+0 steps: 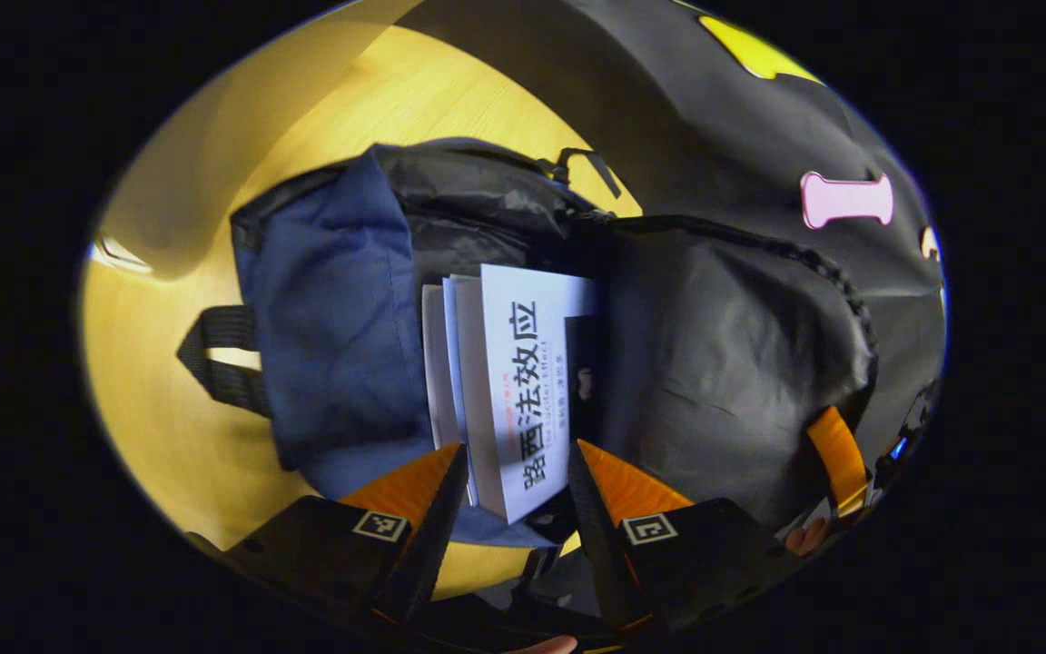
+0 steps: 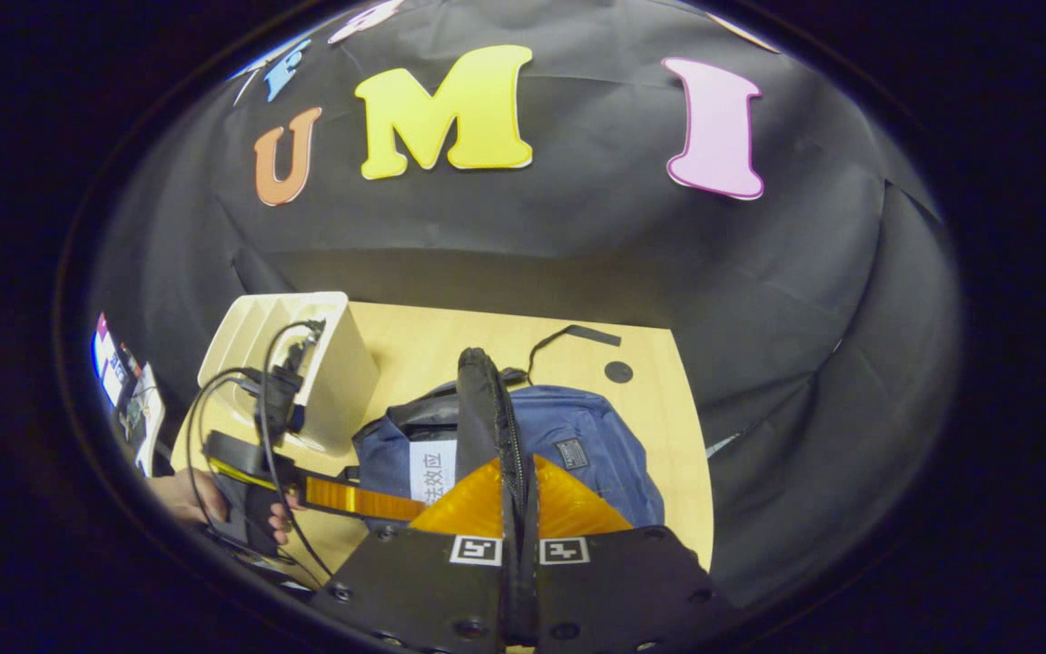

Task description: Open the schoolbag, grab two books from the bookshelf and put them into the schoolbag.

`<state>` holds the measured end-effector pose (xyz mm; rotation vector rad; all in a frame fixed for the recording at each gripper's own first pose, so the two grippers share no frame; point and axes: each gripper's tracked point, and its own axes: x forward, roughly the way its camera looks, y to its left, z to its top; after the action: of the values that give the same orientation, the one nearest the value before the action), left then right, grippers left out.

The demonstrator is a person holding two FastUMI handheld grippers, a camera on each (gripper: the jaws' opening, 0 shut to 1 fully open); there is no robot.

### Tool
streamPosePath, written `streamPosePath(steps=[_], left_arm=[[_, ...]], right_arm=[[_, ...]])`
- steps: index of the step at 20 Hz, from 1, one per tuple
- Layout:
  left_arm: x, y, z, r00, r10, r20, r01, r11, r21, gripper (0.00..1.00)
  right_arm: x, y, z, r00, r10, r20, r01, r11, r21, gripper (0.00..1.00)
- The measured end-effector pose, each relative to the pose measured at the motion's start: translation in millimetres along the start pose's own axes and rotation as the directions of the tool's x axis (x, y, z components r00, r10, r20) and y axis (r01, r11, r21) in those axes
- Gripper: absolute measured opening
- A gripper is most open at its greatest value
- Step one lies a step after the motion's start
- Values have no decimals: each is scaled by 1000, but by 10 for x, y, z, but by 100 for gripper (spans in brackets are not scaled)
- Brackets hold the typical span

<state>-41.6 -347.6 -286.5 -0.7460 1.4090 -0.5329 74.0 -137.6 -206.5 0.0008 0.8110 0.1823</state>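
Nearest in the left gripper view, the left tool (image 1: 512, 472) stands with its fingers parted, a white book (image 1: 523, 381) between them, though whether both press on it I cannot tell. That book sits upright inside the blue schoolbag (image 1: 332, 318) on the table (image 1: 169, 400), beside other pale pages. In the right gripper view, the right tool (image 2: 518, 495) is clamped on the bag's black flap (image 2: 485, 409), holding the mouth open. To finish well, keep the flap lifted and ease the book deeper before letting go. Farther off stands the white bookshelf (image 2: 332, 363).
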Motion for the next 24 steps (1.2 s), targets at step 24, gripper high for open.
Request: streamPosePath(steps=[24], left_arm=[[-2900,427,525,751,345,562,-584,744,324,71]], right_arm=[[308,1577,-555,994,94,-48,-96,994,-49,1]])
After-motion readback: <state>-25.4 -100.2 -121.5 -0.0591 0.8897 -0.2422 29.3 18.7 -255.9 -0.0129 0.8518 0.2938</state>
